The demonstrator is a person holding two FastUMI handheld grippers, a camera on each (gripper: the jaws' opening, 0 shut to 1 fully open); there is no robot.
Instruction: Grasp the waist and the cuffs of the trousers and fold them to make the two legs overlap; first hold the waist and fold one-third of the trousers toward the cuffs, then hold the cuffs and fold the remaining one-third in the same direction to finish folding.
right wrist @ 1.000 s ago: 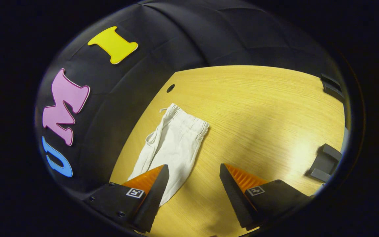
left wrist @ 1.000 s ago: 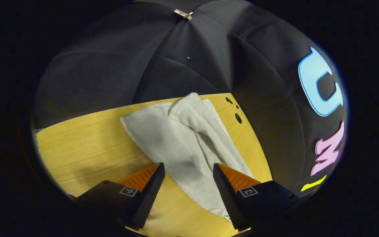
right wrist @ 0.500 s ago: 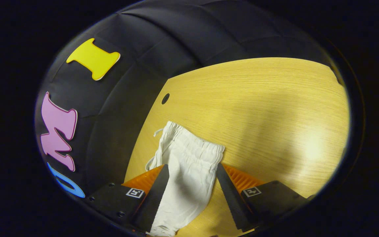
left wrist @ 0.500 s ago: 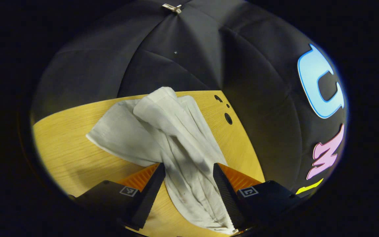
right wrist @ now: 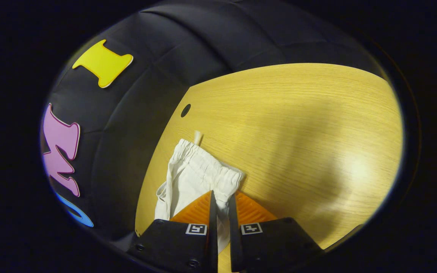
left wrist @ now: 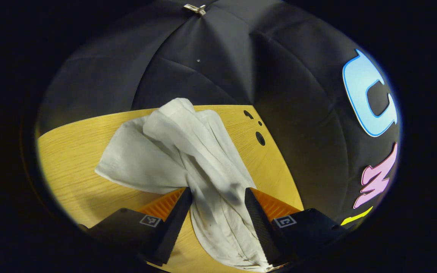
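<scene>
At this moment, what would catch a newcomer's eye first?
The white trousers lie rumpled on the yellow wooden table, against the black cloth wall. The right gripper is pinched shut on the cloth just below the gathered waistband, while the left gripper straddles a leg, open.

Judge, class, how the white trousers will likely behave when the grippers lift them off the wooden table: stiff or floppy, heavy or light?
Probably floppy: the trousers already lie in soft ridges and creases. Likely light, since the thin cloth bunches easily between the right gripper jaws at the gathered waist. The unheld parts would probably sag and drag on the table.
</scene>
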